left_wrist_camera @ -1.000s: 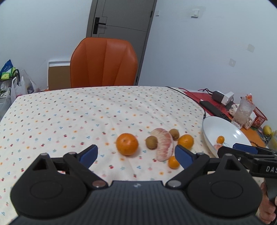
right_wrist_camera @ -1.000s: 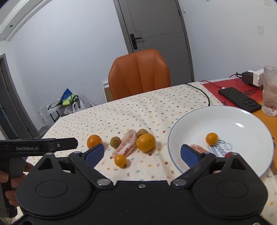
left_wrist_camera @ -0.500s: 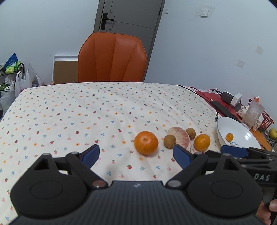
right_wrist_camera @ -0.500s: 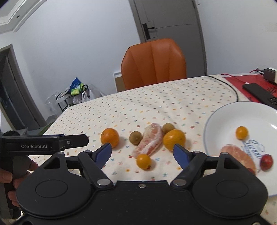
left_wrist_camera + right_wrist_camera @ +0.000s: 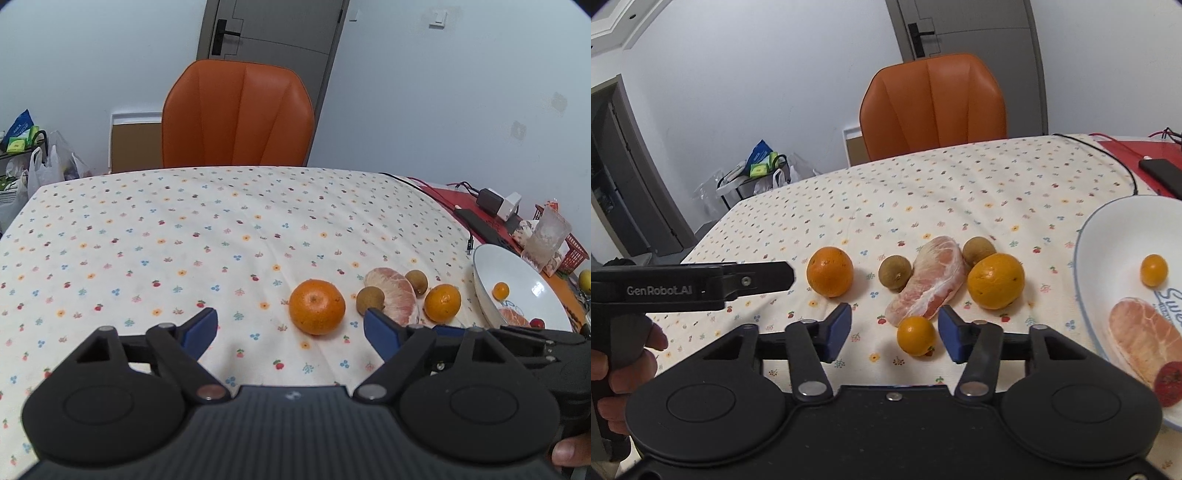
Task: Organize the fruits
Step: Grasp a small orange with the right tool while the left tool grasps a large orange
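L claw [image 5: 290, 328] wide, empty; tangerine [image 5: 317, 306] just ahead, maybe touching nothing.

Home dining room: tablecloth [image 5: 221, 240], chair [image 5: 236, 114].

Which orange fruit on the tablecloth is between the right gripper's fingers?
The smallest orange fruit, in front of the pomelo segment, between the open right gripper.

Two wrist fisheye views, low over the floral tablecloth [image 5: 184, 236], facing the orange padded chair [image 5: 238, 114].
Left view looks from the table's left part; right view sits nearer the fruit. Both share the peeled pink pomelo segment [image 5: 929, 282], round oranges and white ceramic plate [image 5: 517, 275].
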The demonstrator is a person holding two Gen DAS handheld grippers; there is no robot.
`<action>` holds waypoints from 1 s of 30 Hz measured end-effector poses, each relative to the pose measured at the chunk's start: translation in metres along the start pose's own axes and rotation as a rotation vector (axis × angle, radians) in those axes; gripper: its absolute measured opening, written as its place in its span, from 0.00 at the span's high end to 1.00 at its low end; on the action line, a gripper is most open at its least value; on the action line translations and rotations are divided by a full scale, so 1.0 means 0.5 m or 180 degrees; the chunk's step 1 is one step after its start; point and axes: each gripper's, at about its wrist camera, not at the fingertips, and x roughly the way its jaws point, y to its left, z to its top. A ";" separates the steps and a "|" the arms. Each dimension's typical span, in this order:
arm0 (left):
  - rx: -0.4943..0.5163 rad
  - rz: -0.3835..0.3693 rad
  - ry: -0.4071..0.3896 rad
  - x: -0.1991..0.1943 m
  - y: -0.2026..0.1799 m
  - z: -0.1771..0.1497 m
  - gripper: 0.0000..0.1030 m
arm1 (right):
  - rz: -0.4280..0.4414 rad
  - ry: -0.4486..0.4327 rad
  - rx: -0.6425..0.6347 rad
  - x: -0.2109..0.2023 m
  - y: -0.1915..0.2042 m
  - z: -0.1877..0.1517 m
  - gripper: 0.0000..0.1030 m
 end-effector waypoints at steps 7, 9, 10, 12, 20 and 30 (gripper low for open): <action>0.0056 -0.0008 0.0051 0.038 -0.013 0.008 0.21 | 0.0039 0.0105 -0.0050 0.016 -0.007 -0.007 0.78; 0.0056 -0.0005 0.0089 0.053 -0.017 0.009 0.23 | 0.0036 0.0110 -0.0101 0.011 -0.005 -0.007 0.78; 0.0057 -0.0007 0.0110 0.061 -0.018 0.009 0.25 | 0.0046 0.0102 -0.0100 0.008 -0.006 -0.006 0.78; 0.0076 -0.0001 0.0143 0.074 -0.023 0.010 0.26 | 0.0058 0.0079 -0.0071 0.001 -0.011 -0.004 0.78; 0.0094 0.0063 0.0199 0.104 -0.030 0.005 0.50 | 0.0036 -0.0023 0.0017 -0.026 -0.037 0.007 0.78; 0.0110 -0.0012 0.0129 0.056 -0.046 0.004 0.61 | -0.0011 -0.0140 0.0103 -0.053 -0.052 0.008 0.78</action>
